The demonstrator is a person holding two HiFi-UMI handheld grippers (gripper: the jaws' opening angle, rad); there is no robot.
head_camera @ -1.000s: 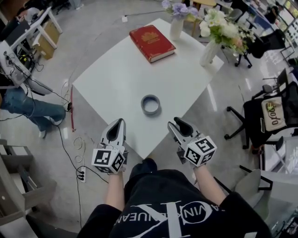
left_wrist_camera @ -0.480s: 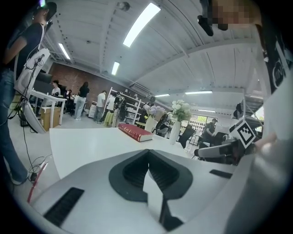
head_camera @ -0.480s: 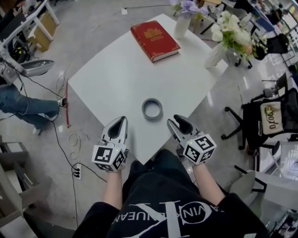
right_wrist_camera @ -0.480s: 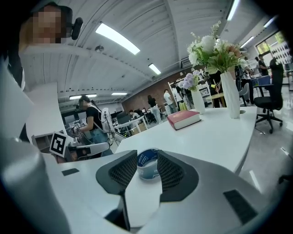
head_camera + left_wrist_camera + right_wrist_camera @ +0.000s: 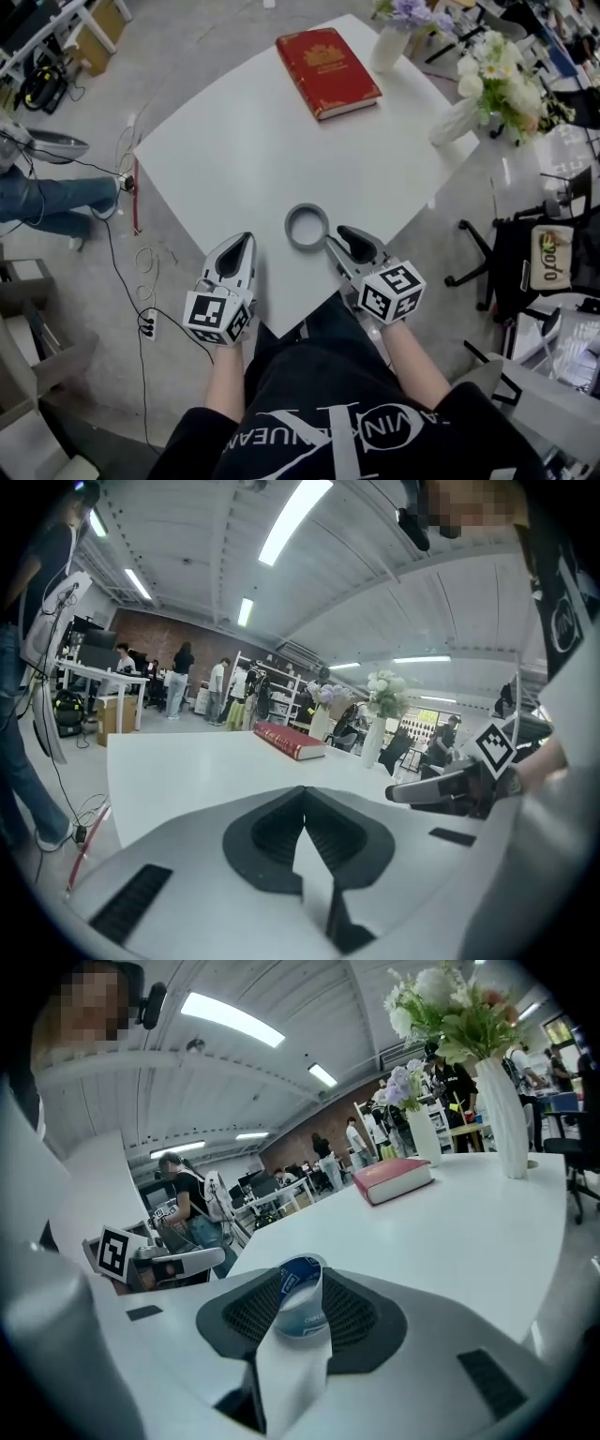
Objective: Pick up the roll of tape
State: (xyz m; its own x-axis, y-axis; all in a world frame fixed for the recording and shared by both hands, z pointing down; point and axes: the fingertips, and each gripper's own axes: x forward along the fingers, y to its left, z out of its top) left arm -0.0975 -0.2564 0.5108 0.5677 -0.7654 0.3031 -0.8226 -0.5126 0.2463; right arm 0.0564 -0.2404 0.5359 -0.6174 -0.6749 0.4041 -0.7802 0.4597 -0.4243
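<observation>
Grips a grey, ring-shaped roll of tape [image 5: 289, 230] with the right gripper [image 5: 331, 241]. Jaws drawn in to a narrow gap, ribbed black pads [image 5: 354, 1312] pressed against either side of the roll's near rim. Shows, in the right gripper view, the roll's blue inner face and pale printed outer wall between those pads.

Leaves the roll lying flat, by the head view, on the white square table [image 5: 216, 159], just in from the corner nearest the person.

Holds the left gripper [image 5: 242, 242] to the left of the roll, near it but apart. Jaws brought fully together, nothing between them, only bare tabletop beyond the tips in the left gripper view. Carries a black-and-white marker cube [image 5: 217, 317] at the wrist end, on the near side of the roll.

Well beyond the roll, toward the far corner: a red hardcover book with gold print [image 5: 328, 58], lying flat.

Farther off to the roll's right, just beside the book: a white vase of purple flowers [image 5: 389, 47].

Well right of the roll, at the right-hand corner: a second white vase with white flowers [image 5: 455, 120].

Off to the roll's left, down on the grey floor: loose cables and a white power strip [image 5: 148, 325], and the jeans-clad legs of another person [image 5: 42, 202].

Right of the roll, past the table: a black office chair [image 5: 525, 248].
</observation>
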